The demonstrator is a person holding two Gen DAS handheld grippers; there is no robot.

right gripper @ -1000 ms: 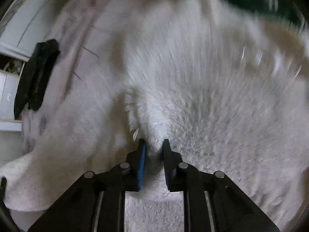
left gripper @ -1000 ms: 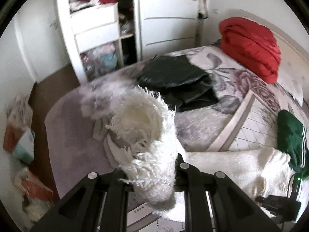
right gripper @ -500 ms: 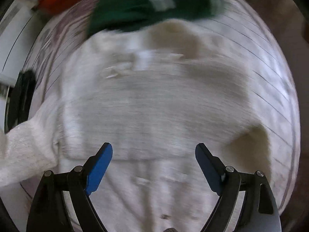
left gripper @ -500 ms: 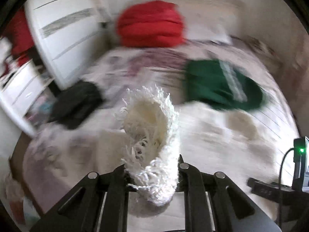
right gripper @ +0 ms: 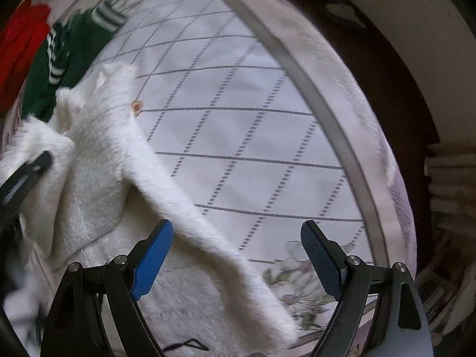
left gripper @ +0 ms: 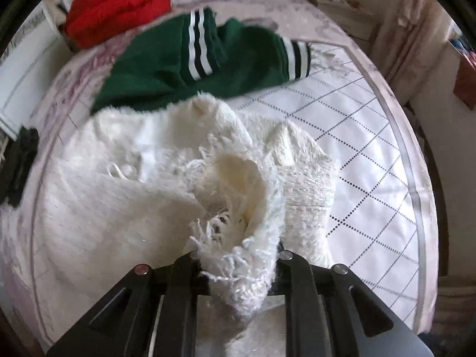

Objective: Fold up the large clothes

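A fluffy white sweater (left gripper: 119, 184) lies spread on the bed. My left gripper (left gripper: 238, 255) holds its fringed cuff (left gripper: 235, 208) above the body. The jaws are opening slightly, with the cuff still pinched between them and hiding the fingertips. My right gripper (right gripper: 236, 232) stands wide open over the bed's right side, with nothing between its blue pads (right gripper: 154, 253). Under it, a white sleeve (right gripper: 208, 238) runs diagonally across the cover from the bunched sweater (right gripper: 98, 154).
A green sweater (left gripper: 166, 65) with white stripes lies just beyond the white one, and a red garment (left gripper: 119, 3) sits by the pillow. A black garment (left gripper: 20, 154) lies far left. The quilted cover (right gripper: 238, 119) ends at a grey band (right gripper: 327, 136); folded linens (right gripper: 446, 178) are stacked beyond.
My left gripper swung from the wardrobe side across the bed, carrying the cuff over the sweater body. My right gripper let go of the sweater, opened wide and moved to the bed's right side.
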